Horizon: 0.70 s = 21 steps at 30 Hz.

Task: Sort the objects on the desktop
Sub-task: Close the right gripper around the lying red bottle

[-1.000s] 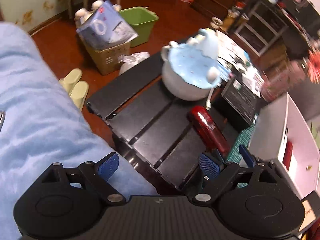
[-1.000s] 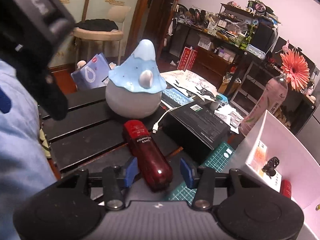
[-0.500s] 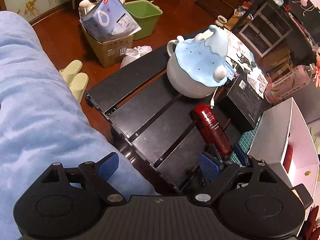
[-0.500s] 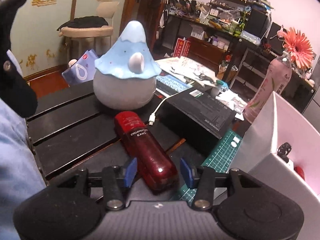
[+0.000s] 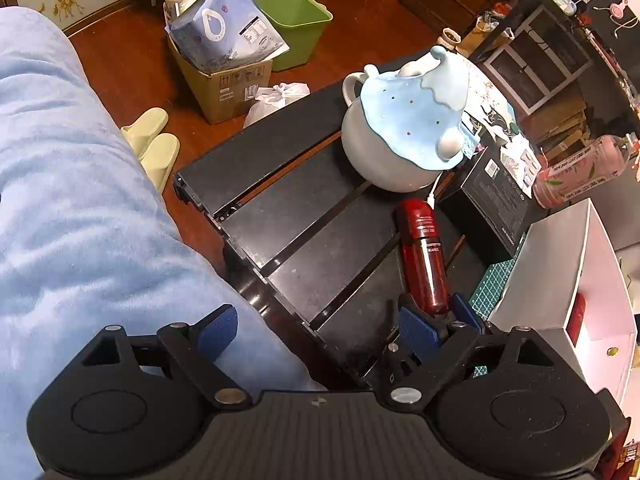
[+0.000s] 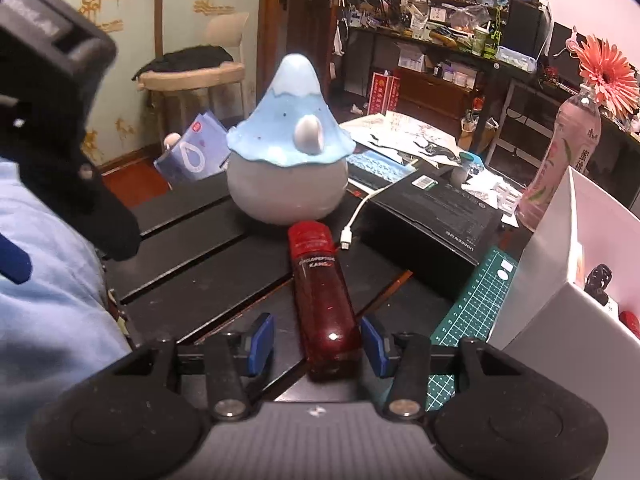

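Right wrist: R gripper [image 6: 318, 340] straddles red bottle [image 6: 322, 304] (gaps both sides); L gripper [image 5: 316, 330] wide.

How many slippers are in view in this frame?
2, side by side on the floor left of the table, left wrist view: one slipper farther out, the other slipper nearer the table. The sleeve may hide more.

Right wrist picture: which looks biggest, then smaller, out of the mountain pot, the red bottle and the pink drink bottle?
1. Mountain pot.
2-3. Red bottle and pink drink bottle look alike; the red one lies nearer, so no ranking.
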Available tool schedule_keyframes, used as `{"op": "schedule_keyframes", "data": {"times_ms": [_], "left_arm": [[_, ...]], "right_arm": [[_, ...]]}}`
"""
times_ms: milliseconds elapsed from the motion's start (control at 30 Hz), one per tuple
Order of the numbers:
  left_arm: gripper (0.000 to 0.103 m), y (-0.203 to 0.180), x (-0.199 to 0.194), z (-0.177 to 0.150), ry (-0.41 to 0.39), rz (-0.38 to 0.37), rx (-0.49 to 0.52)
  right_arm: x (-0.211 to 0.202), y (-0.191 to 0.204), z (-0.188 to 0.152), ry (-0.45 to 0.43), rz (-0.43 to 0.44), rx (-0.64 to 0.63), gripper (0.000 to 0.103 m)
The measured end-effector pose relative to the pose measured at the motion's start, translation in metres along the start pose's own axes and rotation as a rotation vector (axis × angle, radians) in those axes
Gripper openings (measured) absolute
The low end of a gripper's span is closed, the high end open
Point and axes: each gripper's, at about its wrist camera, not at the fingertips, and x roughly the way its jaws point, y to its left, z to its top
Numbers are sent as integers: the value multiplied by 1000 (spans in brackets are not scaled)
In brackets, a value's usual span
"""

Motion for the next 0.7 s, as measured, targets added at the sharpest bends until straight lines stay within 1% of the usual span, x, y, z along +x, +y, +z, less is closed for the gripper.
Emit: {"op": "schedule_keyframes", "data": {"times_ms": [67,167,300,500,700], "left_arm": [[88,0,1,0,3,1,-1],[88,1,1,0,7,2,-3],[88,-6,4,-2,12,8,30],[88,-13,6,-5,25,1,74],[88,-20,6,-8,33,-16,118]], "right_arm": [[4,0,1,7,-12,1,46],[7,0,2,4,-32,12,31],[6,0,2,5,-28,22,30],[0,6,-2,31,-35,-54,29],[-16,-1,-8,47,-51,-73,29]]}}
